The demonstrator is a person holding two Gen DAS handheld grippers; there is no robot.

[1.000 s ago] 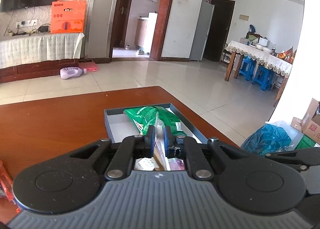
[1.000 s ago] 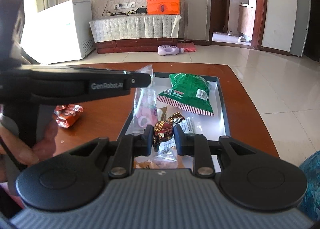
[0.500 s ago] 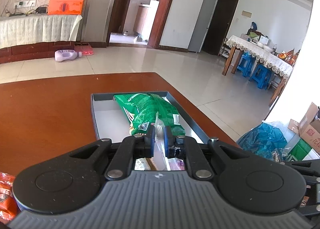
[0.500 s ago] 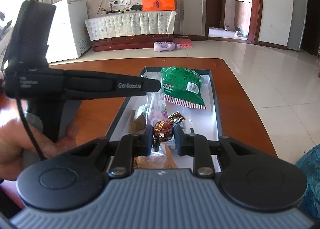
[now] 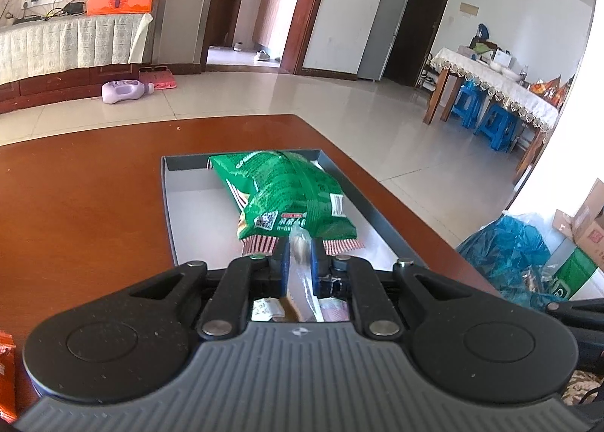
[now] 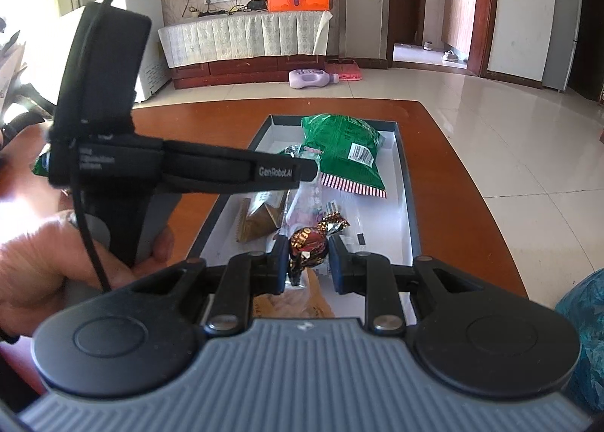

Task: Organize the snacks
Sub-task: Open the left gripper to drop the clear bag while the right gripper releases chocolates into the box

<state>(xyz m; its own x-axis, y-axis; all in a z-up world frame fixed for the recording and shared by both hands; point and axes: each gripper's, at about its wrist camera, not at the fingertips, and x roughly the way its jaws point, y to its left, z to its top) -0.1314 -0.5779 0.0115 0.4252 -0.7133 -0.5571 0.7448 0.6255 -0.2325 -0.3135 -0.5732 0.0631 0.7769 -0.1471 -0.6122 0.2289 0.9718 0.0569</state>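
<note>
A grey tray [image 5: 166,205] with a white floor lies on the brown table [image 5: 83,198], and a green snack bag [image 5: 290,194] fills its far end. My left gripper [image 5: 299,256] is shut on a thin clear snack packet [image 5: 300,247] just above the bag's near edge. In the right wrist view the left gripper [image 6: 305,171] reaches over the tray [image 6: 404,182] from the left, and the clear packet [image 6: 305,198] hangs from its tip. My right gripper [image 6: 308,262] is shut on a brown foil-wrapped candy [image 6: 307,243] over the tray's near end. The green snack bag [image 6: 347,152] lies beyond.
A brown triangular packet [image 6: 256,220] and other small snacks lie in the tray. Orange wrappers [image 5: 5,375] sit on the table at the left. A blue plastic bag [image 5: 506,247] and a cardboard box [image 5: 585,220] stand on the floor off the table's right edge. A person's hand [image 6: 45,266] holds the left gripper.
The left gripper has moved forward and lower over the tray with the clear packet, closer to the green bag. The right gripper has kept still with the candy.
</note>
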